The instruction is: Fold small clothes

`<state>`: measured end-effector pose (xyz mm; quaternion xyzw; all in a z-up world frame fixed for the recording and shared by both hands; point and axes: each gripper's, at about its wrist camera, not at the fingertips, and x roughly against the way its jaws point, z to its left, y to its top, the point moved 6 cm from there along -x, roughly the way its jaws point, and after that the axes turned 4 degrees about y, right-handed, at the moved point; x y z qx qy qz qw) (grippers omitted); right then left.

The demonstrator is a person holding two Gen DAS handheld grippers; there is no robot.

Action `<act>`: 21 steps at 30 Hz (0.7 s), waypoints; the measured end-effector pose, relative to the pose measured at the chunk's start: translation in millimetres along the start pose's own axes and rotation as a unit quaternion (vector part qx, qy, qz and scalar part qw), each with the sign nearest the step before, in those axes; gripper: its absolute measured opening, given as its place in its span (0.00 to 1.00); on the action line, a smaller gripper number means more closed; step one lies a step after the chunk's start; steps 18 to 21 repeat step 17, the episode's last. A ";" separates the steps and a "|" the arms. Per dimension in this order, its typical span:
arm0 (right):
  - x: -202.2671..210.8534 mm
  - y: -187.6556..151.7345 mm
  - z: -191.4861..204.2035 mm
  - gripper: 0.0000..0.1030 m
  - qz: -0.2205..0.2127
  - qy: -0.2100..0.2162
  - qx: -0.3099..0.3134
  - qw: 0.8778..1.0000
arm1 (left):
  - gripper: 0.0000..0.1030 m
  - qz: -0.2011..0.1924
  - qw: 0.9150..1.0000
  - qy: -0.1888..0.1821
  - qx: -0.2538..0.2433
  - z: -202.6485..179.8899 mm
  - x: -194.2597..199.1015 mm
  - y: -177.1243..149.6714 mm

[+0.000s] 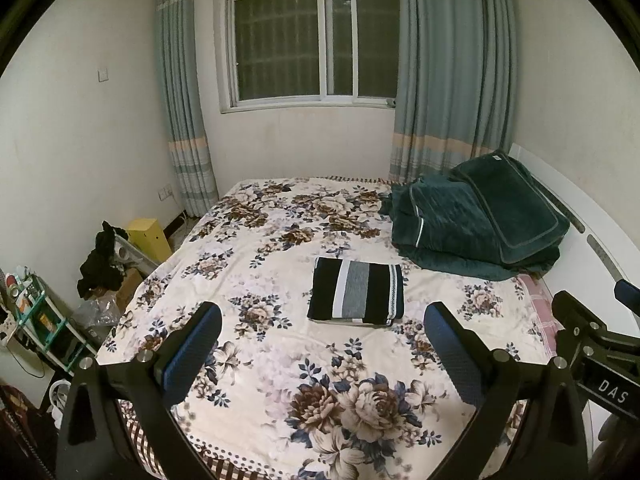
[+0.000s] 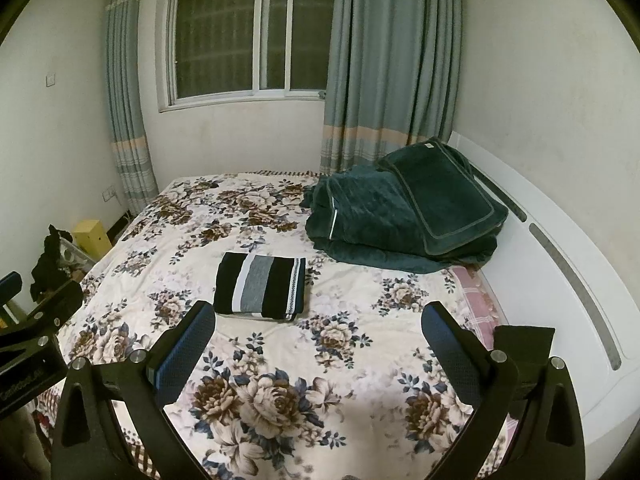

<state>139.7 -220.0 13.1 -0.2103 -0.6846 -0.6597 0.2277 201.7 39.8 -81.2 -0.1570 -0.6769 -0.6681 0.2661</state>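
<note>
While right gripper [image 2: 318, 332] shows "DAS", shirt [image 1: 357, 291] lies folded, black/white/grey striped, on bed [image 1: 256, 360]; both jaws spread, left gripper [image 1: 322, 334] too.

Both tools look alike: the left gripper [image 1: 322, 344] and the right gripper [image 2: 318, 342] each have two black angular arms tipped with blue textured pads [image 1: 192, 354]. Round silver screws [image 1: 145, 357] dot the joints. A black block on the right gripper's side bears white letters, "DAS" [image 1: 612, 391].
</note>
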 end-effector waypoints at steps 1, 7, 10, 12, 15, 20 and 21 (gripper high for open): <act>0.1 -0.2 0.0 1.00 0.000 0.000 0.000 1.000 | 1.00 -0.001 1.000 0.000 0.000 0.9 -0.2 1.0; -0.5 0.0 0.6 1.00 0.000 0.000 0.000 1.000 | 1.00 -0.002 1.000 0.001 0.001 6.2 -2.7 7.2; -0.8 0.0 0.5 1.00 0.000 0.001 0.000 1.000 | 1.00 -0.001 1.000 0.003 -0.001 7.6 -3.3 7.7; -0.4 -0.9 0.8 1.00 0.001 0.002 0.000 1.000 | 1.00 0.000 1.000 0.002 -0.001 7.6 -5.5 8.0; -1.8 1.6 1.9 1.00 0.001 0.002 0.001 1.000 | 1.00 -0.002 1.000 0.005 -0.002 8.0 -5.3 7.8; -0.8 0.8 2.1 1.00 0.002 0.001 0.000 1.000 | 1.00 -0.003 1.000 0.004 -0.002 7.9 -5.2 7.4; -0.8 0.8 2.1 1.00 0.002 0.001 0.000 1.000 | 1.00 -0.003 1.000 0.004 -0.002 7.9 -5.2 7.4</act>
